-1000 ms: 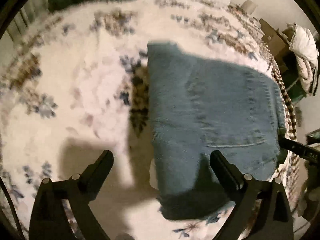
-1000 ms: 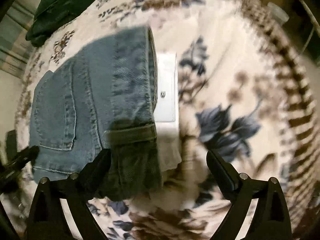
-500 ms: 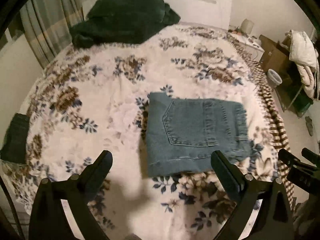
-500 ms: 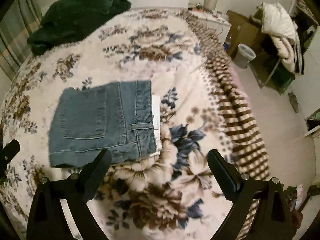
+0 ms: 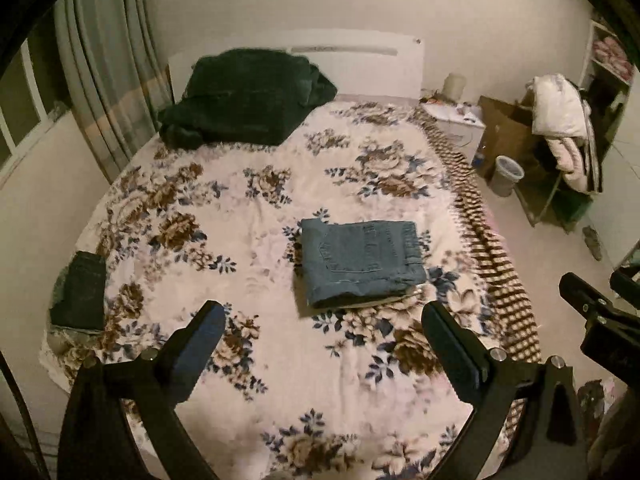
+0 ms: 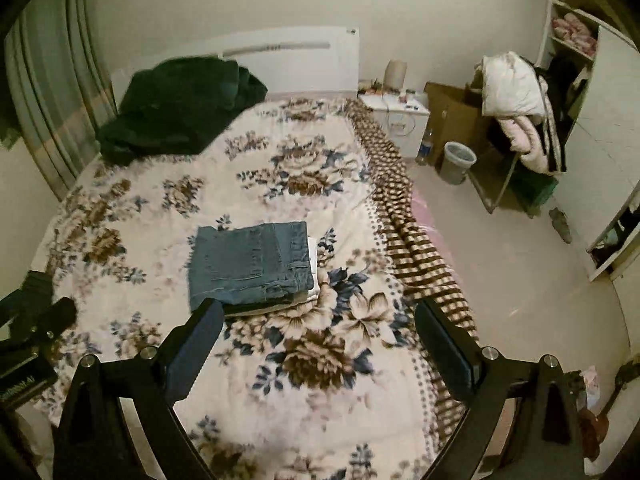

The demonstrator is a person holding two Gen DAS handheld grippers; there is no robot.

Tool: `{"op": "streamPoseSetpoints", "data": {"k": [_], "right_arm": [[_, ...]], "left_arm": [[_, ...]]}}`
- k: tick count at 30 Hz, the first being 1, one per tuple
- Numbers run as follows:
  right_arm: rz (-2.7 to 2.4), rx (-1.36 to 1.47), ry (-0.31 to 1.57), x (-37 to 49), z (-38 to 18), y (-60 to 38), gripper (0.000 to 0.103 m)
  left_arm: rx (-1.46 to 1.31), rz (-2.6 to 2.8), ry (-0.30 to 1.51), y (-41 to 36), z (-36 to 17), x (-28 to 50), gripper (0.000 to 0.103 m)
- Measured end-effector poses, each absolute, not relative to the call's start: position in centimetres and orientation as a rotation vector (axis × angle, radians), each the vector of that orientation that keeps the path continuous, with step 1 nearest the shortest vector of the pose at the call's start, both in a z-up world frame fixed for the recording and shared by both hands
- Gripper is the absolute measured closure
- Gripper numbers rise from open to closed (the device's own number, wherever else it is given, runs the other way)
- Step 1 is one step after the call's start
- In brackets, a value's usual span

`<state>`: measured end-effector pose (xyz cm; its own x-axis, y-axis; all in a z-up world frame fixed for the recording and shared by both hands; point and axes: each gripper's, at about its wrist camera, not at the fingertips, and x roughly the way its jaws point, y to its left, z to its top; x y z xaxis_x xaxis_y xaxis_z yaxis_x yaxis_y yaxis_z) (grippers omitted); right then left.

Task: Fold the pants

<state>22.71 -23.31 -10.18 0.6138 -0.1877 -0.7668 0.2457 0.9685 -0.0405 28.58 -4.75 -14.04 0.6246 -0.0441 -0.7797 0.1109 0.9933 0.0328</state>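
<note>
The blue denim pants lie folded into a compact rectangle on the floral bedspread, back pocket up, on top of a white folded item. They also show in the right wrist view. My left gripper is open and empty, held well back above the bed's near part. My right gripper is open and empty, also held back from the pants. The right gripper's tip shows at the right edge of the left wrist view.
A dark green blanket lies heaped at the head of the bed. A small dark folded garment sits at the bed's left edge. Right of the bed stand a nightstand, a bin and a rack with white clothes.
Both grippers have pulled far back and up from the pants, from right over them to a view of the whole bed. The pants stay folded in place.
</note>
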Motion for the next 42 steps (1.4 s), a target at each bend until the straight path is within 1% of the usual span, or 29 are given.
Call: {"op": "streamPoseSetpoints", "data": {"k": [8,14,18,20,26,42], "right_arm": [[-0.219,0.062,0.813,11.9,0.3,-20.7,0.005],[-0.198,0.066,0.746,5.2,6.8,-20.4,0.003],[-0.186,0.037,0.705,1.7,9.6,-20.2,0.001],[-0.184,0.033,0.696,0.3,10.6,-20.2,0.001],[-0.157,0.048,0.702,-2.1,11.9,-20.6,0.000],[-0.191,0.045,0.712,2.1,10.0,-21.9,0.000]], "left_arm": [[0.052,-0.072,0.803,-4.3,-5.1,19.9,0.002],[0.030,-0.078,0.766,-5.0,-1.1,14.9,0.002],[0.018,-0.066,0.749,-5.3,0.4,12.4,0.002],[0.032,-0.045,0.733,-5.5,0.9,11.4,0.000],[0.035,-0.004,0.735,-5.4,1.0,10.4,0.000],[0.064,0.024,0.732,-5.9,1.0,10.9,0.000]]}}
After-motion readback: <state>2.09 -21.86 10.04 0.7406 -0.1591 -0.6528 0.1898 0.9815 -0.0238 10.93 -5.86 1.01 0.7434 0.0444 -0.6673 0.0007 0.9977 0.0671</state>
